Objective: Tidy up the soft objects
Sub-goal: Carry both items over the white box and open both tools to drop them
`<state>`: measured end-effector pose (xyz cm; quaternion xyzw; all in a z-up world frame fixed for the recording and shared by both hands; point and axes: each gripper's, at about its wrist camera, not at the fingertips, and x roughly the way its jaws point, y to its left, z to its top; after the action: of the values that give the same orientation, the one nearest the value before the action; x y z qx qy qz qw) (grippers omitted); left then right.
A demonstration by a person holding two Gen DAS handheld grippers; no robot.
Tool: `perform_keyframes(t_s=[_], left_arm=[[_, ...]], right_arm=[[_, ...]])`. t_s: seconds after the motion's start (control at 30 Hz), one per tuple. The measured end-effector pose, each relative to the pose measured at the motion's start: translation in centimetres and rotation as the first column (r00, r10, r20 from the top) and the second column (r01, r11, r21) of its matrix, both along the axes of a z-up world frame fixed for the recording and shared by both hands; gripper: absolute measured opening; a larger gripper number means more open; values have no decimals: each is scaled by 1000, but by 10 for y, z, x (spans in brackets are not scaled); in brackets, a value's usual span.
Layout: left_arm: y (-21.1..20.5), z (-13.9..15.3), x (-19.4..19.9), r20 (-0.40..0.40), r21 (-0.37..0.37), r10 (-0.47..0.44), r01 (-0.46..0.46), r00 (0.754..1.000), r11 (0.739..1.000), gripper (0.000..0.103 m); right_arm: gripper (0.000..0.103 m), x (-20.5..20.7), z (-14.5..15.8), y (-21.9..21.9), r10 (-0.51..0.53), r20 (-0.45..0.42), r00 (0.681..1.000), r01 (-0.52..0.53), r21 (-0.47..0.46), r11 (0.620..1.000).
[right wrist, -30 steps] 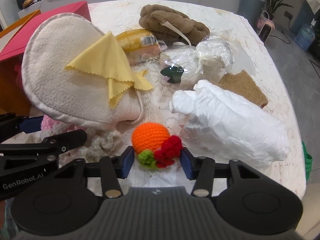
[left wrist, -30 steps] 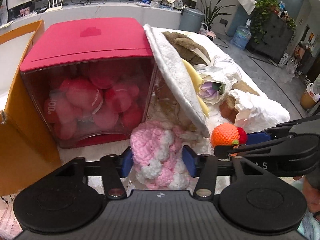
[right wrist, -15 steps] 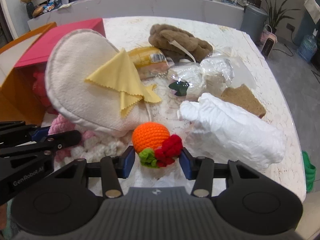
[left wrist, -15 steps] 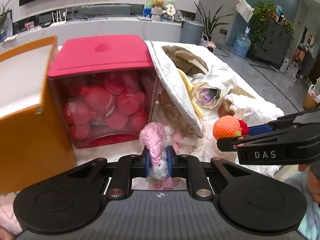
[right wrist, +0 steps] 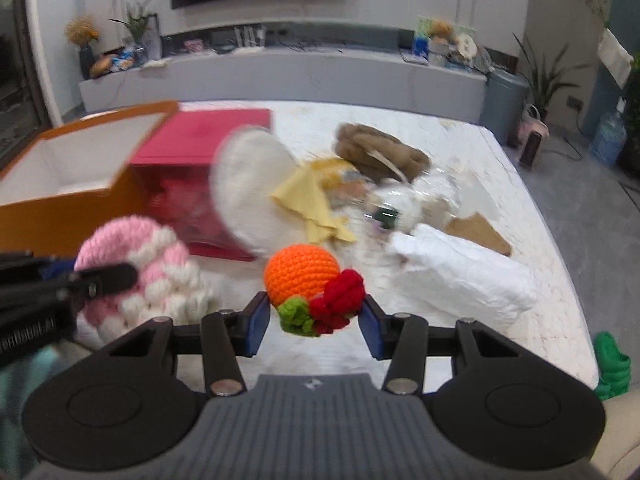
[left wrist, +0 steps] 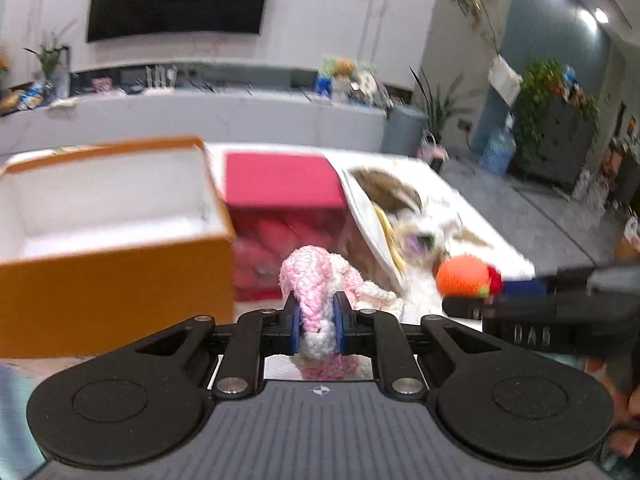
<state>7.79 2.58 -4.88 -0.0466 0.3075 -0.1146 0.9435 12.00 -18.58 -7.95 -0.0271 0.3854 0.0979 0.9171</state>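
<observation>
Held: pink knit piece, pinched tight in my left claw; orange knit fruit, clamped in my right claw. Both off the table. Orange box: empty, nothing sorted. Cloths and brown plush remain.

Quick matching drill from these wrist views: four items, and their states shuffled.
Items:
1. pink knit
2. orange crochet ball
3. orange box
4. red-lid bin

States:
A. open, white inside
B. in right hand-held gripper
C. holds red balls
D. pinched in left hand-held gripper

Pairs: 1-D, 2-B, 3-A, 4-C
</observation>
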Motion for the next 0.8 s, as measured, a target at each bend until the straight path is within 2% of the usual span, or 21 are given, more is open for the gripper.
perform_keyframes(t_s=[0.1,0.27,0.33,0.5,0.6,0.8], left_arm=[[17,22,-11,66,25,45,-47,997,999,18],[48,48,-19,106,38,132,-137,986,990,18],[62,55,-17,111,46,170,-176,979,983,18],[87,72,-10,149,123,247,-265,958,956,18],[100,77,4,145,151,288,-309,947,939,18],[126,69,44,48,189,326,-329,944,925,18]], right_arm=[[48,-16,17,20,38,58,998,-39,22,999],[48,-27,47,60,136,141,981,-147,68,987],[48,-26,57,80,193,164,967,-207,73,976],[48,-18,78,136,312,237,920,-330,38,943],[48,-5,83,165,367,233,900,-385,34,922],[48,35,81,211,420,163,893,-433,46,900]])
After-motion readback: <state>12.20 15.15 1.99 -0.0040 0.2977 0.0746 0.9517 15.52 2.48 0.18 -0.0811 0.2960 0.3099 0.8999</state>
